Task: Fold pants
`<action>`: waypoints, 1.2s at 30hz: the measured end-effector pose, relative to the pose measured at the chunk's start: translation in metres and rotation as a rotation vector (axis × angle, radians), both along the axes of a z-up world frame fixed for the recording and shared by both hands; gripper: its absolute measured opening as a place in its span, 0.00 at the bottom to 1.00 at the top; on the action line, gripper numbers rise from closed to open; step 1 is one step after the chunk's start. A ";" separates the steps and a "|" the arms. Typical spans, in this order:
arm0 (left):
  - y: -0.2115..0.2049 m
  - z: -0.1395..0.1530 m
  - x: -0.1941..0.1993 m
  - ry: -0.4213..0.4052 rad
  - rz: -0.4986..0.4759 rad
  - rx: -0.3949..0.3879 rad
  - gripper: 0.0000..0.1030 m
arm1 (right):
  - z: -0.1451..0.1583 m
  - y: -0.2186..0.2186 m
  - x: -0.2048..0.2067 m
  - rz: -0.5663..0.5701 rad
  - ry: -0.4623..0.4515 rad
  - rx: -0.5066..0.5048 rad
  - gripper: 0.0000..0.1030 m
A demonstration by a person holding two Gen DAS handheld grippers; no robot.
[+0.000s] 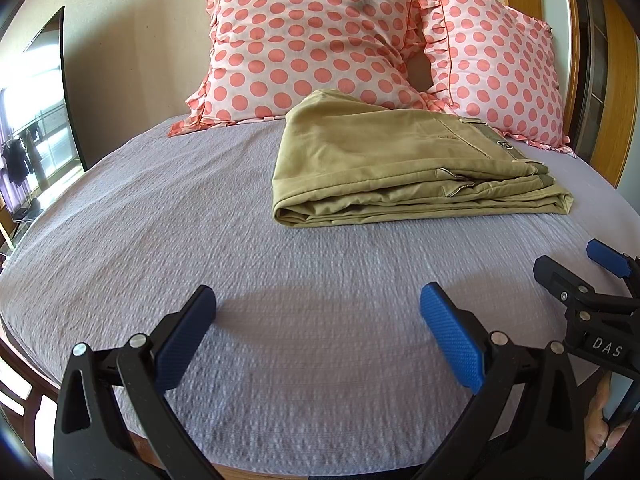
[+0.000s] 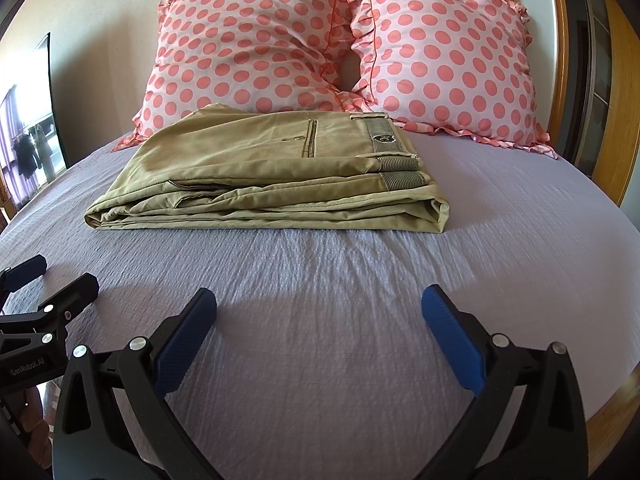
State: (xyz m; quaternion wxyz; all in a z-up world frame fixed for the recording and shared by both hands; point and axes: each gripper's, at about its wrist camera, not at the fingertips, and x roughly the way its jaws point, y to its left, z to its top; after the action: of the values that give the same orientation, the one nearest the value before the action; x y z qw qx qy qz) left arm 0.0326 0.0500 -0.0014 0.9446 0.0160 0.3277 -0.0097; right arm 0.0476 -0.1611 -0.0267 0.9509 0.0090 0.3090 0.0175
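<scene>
Khaki pants [image 1: 404, 164] lie folded in a flat stack on the lavender bedspread [image 1: 200, 216], near the pillows; they also show in the right wrist view [image 2: 272, 176], with the striped waistband at the right end. My left gripper [image 1: 318, 312] is open and empty, hovering over the bedspread well in front of the pants. My right gripper [image 2: 319, 312] is open and empty, also in front of the pants. The right gripper shows at the right edge of the left wrist view [image 1: 576, 264], and the left gripper shows at the left edge of the right wrist view [image 2: 52, 276].
Two pink polka-dot pillows [image 1: 304, 44] [image 1: 496, 72] lean on the wall behind the pants. A wooden bed frame [image 2: 616, 128] runs along the right. A mirror or screen [image 1: 36, 120] stands at the left. Bare bedspread [image 2: 320, 264] lies between grippers and pants.
</scene>
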 end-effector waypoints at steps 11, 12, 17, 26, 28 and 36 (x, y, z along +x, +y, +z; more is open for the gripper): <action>-0.001 -0.001 0.000 -0.003 -0.001 0.000 0.98 | 0.000 0.000 0.000 0.001 0.000 0.000 0.99; 0.000 -0.001 0.000 -0.003 -0.001 0.000 0.98 | 0.000 0.000 0.000 0.001 0.000 0.000 0.99; 0.000 -0.001 0.000 -0.003 -0.001 0.001 0.98 | 0.000 0.000 0.000 0.001 0.000 0.000 0.99; -0.001 -0.001 0.000 -0.002 0.000 0.001 0.98 | 0.000 0.000 0.000 0.000 0.000 0.001 0.99; -0.001 -0.001 0.000 0.001 0.001 0.000 0.98 | 0.000 0.000 0.000 0.000 0.000 0.001 0.99; -0.003 -0.001 0.000 0.007 -0.001 -0.001 0.98 | 0.000 -0.001 0.000 0.001 -0.001 0.001 0.99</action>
State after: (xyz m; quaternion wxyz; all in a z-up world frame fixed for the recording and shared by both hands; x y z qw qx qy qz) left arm 0.0329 0.0474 -0.0022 0.9434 0.0155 0.3310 -0.0103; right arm 0.0473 -0.1616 -0.0268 0.9510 0.0091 0.3087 0.0182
